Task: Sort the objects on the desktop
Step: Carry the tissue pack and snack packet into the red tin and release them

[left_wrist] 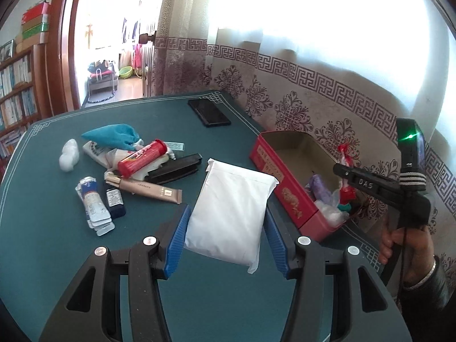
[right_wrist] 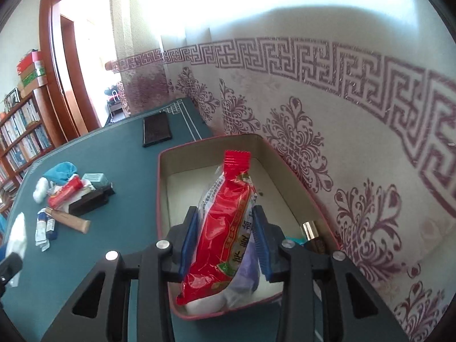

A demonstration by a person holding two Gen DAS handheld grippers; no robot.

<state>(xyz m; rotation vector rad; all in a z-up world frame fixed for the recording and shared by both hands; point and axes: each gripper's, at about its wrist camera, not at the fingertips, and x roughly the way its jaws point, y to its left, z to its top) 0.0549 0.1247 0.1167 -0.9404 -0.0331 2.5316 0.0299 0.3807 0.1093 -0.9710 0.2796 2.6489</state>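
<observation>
While the left claw (left_wrist: pixel 226 238) is clamped on a white packet (left_wrist: pixel 230 213), the right claw (right_wrist: pixel 225 240) is clamped on a red sachet (right_wrist: pixel 221 228). The white packet is a soft, pillow-shaped pouch of smooth matte plastic with a sealed seam along its top edge; it sits between ribbed blue pads (left_wrist: pixel 178 240) and is held above the green worktop (left_wrist: pixel 51 256), just left of a red box (left_wrist: pixel 273 183). The red sachet is glossy and crinkled, long and narrow, with a zigzag-cut top, a clear panel of small print and gold-edged lettering — it hangs over the open box, whose inside is pale cream card with straight walls and rounded corners. In the box lie a purple wrapped item (left_wrist: pixel 320 189), some white wadding (left_wrist: pixel 332 213) and a brown tube with a shiny gold cap (right_wrist: pixel 312 236).

To the left on the worktop sits a loose heap: a red cylindrical tube (left_wrist: pixel 141 158), a teal cloth pouch (left_wrist: pixel 114 136), a beige squeeze tube (left_wrist: pixel 148 189), a black rectangular case (left_wrist: pixel 175 168), foil blister strips (left_wrist: pixel 94 208), a small dark-blue carton (left_wrist: pixel 115 201) and a white fluffy lump (left_wrist: pixel 68 154). A flat black phone (left_wrist: pixel 209 112) lies apart, near the far edge. A patterned wall (right_wrist: pixel 342 114) with maroon fretwork and floral motifs runs behind. A person's hand (left_wrist: pixel 399 242) grips the right tool's handle.
</observation>
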